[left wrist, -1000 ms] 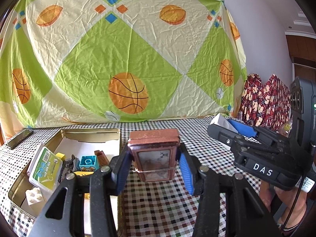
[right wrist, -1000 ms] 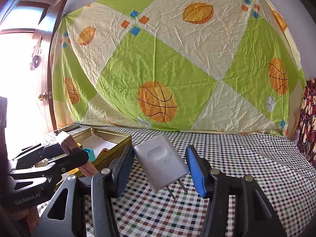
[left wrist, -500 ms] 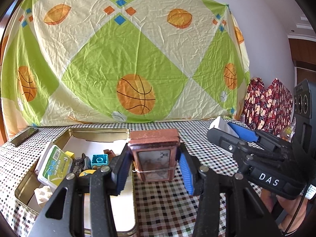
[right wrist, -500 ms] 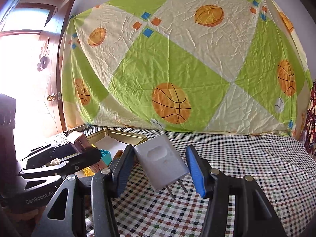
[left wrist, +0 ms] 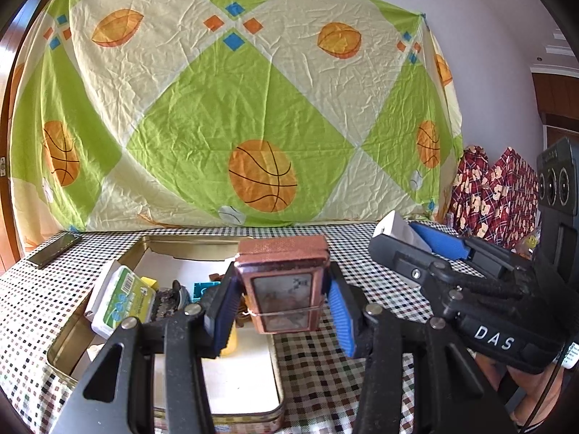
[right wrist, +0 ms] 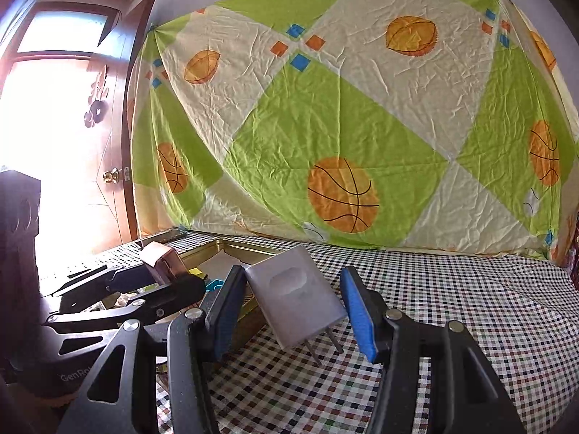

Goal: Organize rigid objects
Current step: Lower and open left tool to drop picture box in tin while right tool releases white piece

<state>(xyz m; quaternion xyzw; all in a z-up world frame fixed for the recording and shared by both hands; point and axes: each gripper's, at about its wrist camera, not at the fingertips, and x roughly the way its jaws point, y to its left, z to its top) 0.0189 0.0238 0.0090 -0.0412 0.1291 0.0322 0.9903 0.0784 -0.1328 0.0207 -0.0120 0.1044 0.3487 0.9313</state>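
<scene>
Copper-coloured box (left wrist: 284, 282) sits clamped in the left gripper (left wrist: 282, 305) above the tin (left wrist: 173, 244); at three o'clock, the right gripper (right wrist: 291, 305) clamps a white charger (right wrist: 296, 296).

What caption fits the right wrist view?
Right claw holding a white plug adapter beside the gold tin.

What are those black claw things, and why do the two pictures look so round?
A person holds a grabbing tool in each hand, and each carries a wide-eyed camera, so pictures bulge. One picture looks along the left gripper: its blue-padded fingers squeeze a small coppery box above a gold tin of little toys. The other looks along the right gripper, which holds a white plug. Below lies a checked tablecloth; behind hangs a basketball sheet.
</scene>
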